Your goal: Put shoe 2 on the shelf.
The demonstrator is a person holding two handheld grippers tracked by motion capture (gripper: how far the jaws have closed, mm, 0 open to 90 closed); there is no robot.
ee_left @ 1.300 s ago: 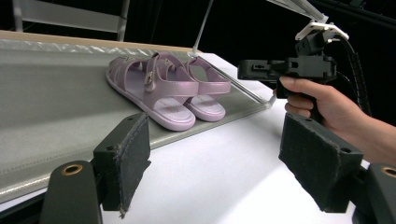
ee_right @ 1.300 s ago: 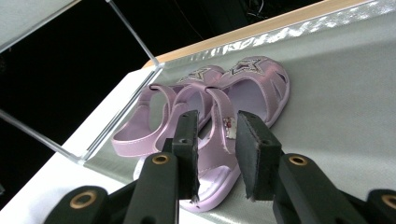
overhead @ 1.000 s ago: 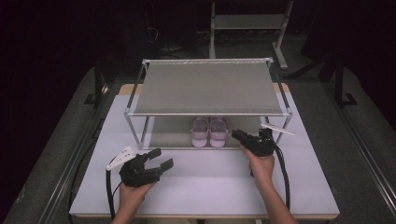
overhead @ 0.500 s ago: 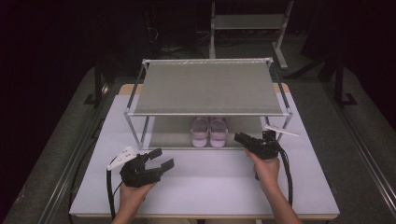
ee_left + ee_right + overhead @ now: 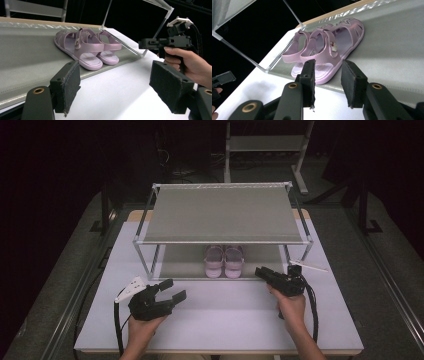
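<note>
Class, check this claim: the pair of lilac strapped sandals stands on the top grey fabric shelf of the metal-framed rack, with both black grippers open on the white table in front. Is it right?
Not quite. The pair of lilac strapped sandals stands on the rack's lower grey shelf, under the top shelf, as the high view shows. The left gripper and right gripper are open in front, as stated.

sandals [image 5: 224,261] on rack's lower shelf [image 5: 175,262], 12 o'clock | left gripper [image 5: 170,292] 8 o'clock | right gripper [image 5: 263,273] 4 o'clock

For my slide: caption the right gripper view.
Right tool, jaws just opening with nothing between them, aimed at pink sandals on the rack's lower shelf.
</note>
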